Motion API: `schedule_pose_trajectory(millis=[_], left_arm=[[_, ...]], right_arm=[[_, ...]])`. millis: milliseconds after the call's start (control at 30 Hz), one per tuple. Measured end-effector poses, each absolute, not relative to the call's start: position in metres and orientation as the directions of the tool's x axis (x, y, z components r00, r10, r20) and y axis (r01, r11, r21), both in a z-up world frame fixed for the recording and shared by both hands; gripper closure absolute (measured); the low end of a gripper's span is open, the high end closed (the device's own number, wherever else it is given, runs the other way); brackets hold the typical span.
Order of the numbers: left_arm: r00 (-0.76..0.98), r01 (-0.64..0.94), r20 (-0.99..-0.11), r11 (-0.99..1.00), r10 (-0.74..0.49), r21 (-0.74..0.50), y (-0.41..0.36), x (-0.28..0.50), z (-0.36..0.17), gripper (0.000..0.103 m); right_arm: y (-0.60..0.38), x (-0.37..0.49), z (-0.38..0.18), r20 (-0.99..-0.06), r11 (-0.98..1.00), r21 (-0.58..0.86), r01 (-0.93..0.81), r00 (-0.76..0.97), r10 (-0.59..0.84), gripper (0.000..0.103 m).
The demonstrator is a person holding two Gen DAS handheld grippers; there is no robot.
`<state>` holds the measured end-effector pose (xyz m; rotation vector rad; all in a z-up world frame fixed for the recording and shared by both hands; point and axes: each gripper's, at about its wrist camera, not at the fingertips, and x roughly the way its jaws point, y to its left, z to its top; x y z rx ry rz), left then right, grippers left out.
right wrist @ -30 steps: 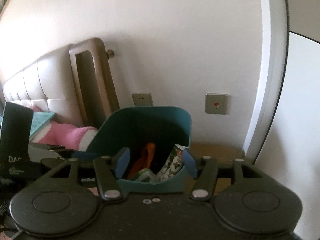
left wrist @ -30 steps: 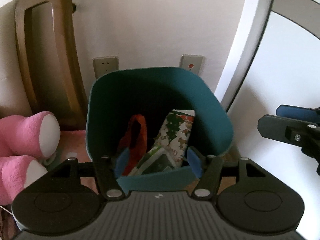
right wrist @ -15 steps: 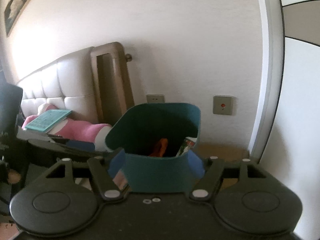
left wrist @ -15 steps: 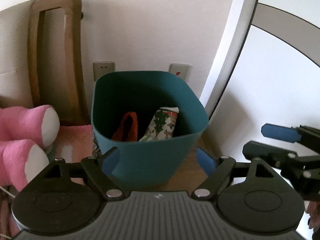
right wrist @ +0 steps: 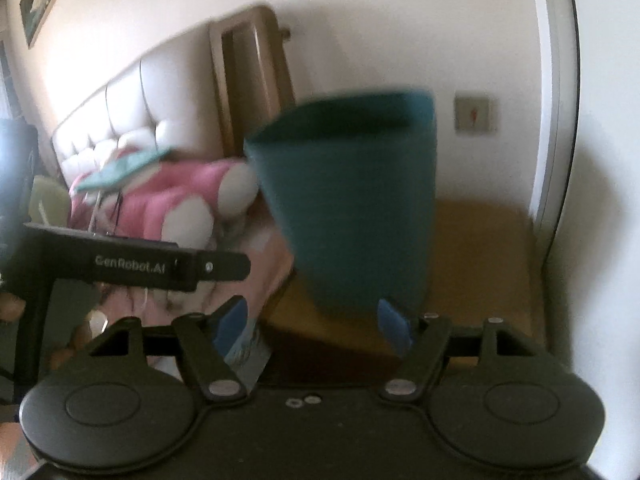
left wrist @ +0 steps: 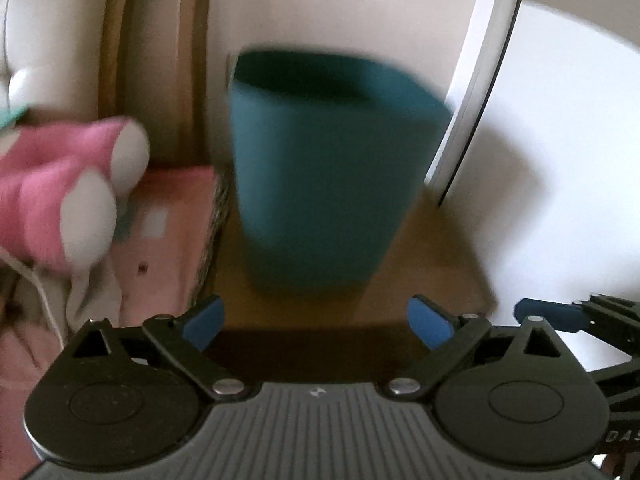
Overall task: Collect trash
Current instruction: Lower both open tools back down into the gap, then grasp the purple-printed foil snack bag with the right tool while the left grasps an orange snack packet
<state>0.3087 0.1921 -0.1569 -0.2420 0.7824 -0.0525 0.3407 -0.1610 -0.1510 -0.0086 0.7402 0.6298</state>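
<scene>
**Both grippers backing away from the bin, jaws empty**

Changed since the earlier frames: both cameras were looking down into the bin point(left wrist: 332, 168) at an orange item and a printed wrapper. They are now sitting lower and farther back, so the bin's outer wall is filling the view and its contents are hidden behind the rim. Both views are blurring with motion.

Item 1, bin: teal, upright, standing on a brown wooden surface point(left wrist: 432, 272) by the wall, beside the bed point(right wrist: 120, 120). It is probably kept in this corner as the drop point for trash, reachable from the bedside.

Item 2, left gripper point(left wrist: 316, 322): jaws have just been opening and are standing wide. Nothing is lying between the blue pads point(left wrist: 202, 320). They are sitting near the bin's base, apart from it.

Item 3, right gripper point(right wrist: 314, 324): jaws have been opening too, now fairly wide and empty. It is showing at the right edge of the left wrist view, alongside the left one.

Item 4, pink plush point(left wrist: 60, 184): lying on the bed, left of the bin, untouched.

Judgement: a deposit is looking finished; both grippers are seemingly being freed for the next piece.
</scene>
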Motion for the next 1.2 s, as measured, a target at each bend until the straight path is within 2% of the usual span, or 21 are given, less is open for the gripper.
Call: schedule_pose_trajectory(millis=[433, 633, 1000, 1200], left_arm=[[0.518, -0.133, -0.846, 0.965, -0.126, -0.225, 0.169, 0.276, -0.382, 0.004], [0.438, -0.152, -0.892, 0.97, -0.108, -0.192, 0.155, 0.269, -0.488, 0.004], [0.338, -0.237, -0.939, 0.96, -0.061, -0.148, 0.147, 0.288, -0.645, 0.004], [0.299, -0.249, -0.953, 0.959, -0.056, -0.134, 0.139, 0.302, -0.708, 0.004]], right_arm=[[-0.179, 0.304, -0.357, -0.809, 0.857, 0.243, -0.455, 0.392, 0.438, 0.031], [-0.176, 0.285, -0.457, -0.867, 0.844, 0.275, -0.46, 0.262, 0.425, 0.031], [-0.151, 0.263, -0.616, -0.924, 0.739, 0.214, -0.639, 0.112, 0.365, 0.031], [-0.137, 0.247, -0.681, -0.947, 0.603, 0.111, -0.79, 0.1, 0.306, 0.031]])
